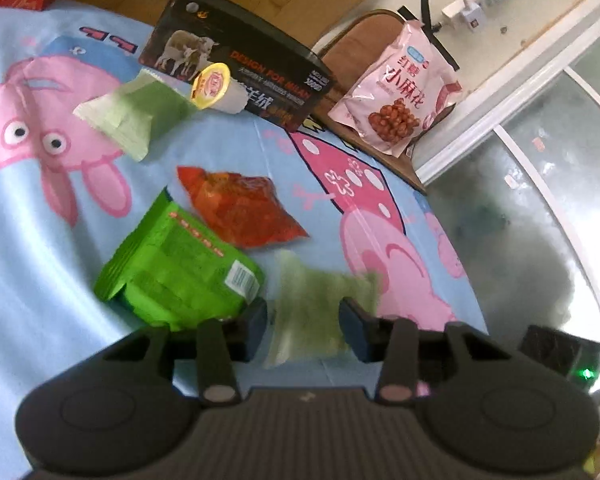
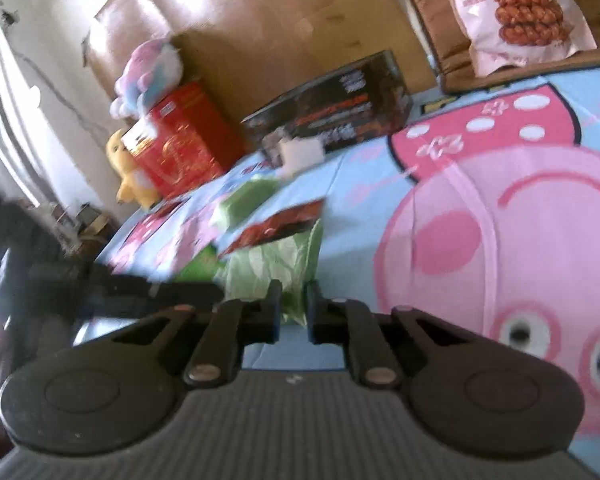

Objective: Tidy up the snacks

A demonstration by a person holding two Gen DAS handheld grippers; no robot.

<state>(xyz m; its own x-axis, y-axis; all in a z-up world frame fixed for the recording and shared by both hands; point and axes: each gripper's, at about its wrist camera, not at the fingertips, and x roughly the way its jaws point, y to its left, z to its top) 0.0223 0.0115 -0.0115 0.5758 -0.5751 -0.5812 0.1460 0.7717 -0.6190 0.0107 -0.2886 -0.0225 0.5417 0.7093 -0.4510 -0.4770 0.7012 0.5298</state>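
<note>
A pale green snack packet [image 1: 316,300], blurred, lies between the fingers of my left gripper [image 1: 304,316], which stands open with the pads apart from it. In the right wrist view my right gripper [image 2: 293,292] is shut on the near edge of this pale green packet [image 2: 268,260]. On the blue cartoon sheet [image 1: 220,148] beyond lie a bright green packet [image 1: 176,272], a red packet [image 1: 240,208], a second pale green packet [image 1: 132,116] and a tipped jelly cup [image 1: 216,88]. A big pink snack bag [image 1: 396,96] leans on a brown cushion [image 1: 352,48].
A black box [image 1: 240,64] stands behind the cup. A red box [image 2: 180,140] with plush toys sits at the sheet's far end. A glass tabletop [image 1: 520,220] borders the sheet on the right of the left wrist view. A blurred dark shape [image 2: 100,280] reaches in beside the right gripper.
</note>
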